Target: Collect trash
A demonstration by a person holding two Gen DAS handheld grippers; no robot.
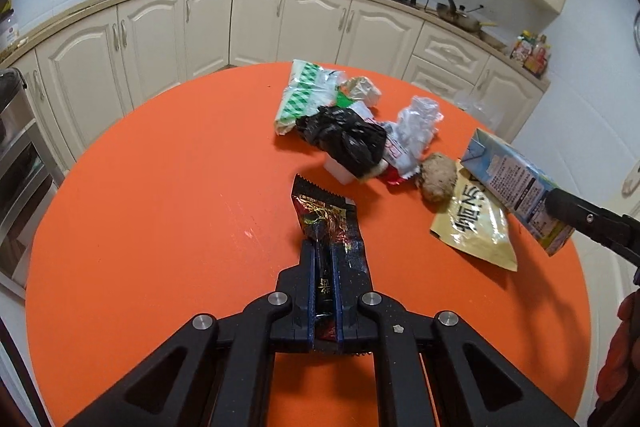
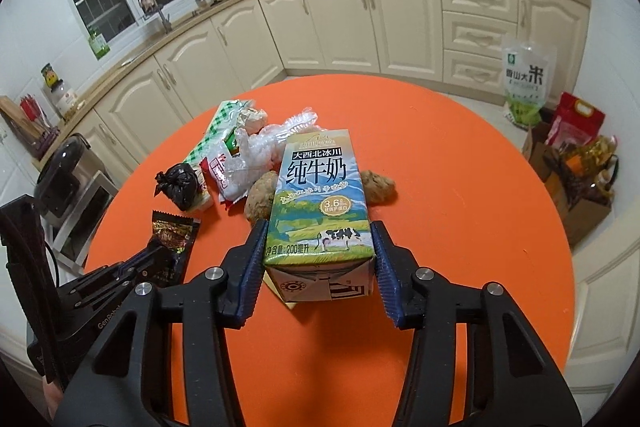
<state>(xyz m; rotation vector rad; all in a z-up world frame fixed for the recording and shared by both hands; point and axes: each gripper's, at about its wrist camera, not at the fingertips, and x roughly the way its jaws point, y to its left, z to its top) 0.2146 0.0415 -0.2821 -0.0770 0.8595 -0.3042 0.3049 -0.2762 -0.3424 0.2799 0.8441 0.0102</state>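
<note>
Trash collection looks barely begun: most of the litter lies in a heap on the far part of the round orange surface (image 1: 160,207), and no bin or bag for receiving it shows in either view, so where the pieces are bound cannot be told.

Two pieces are in hand. The left gripper (image 1: 323,255) has its fingers clamped flat on the near end of a dark red snack wrapper (image 1: 320,215), whose serrated far end points toward the heap. The right gripper (image 2: 318,241) has its fingers pressed on both sides of a small milk carton (image 2: 320,203), held tilted above the surface at the right.

Left to gather: a tied black plastic bag (image 1: 344,139), a green-checked packet (image 1: 300,95), crumpled clear plastic (image 1: 420,123), a yellow pouch (image 1: 476,231) under the carton, and two brown lumps (image 2: 262,197) beside it.

Whether the carton or the tied bag holds anything cannot be seen.
</note>
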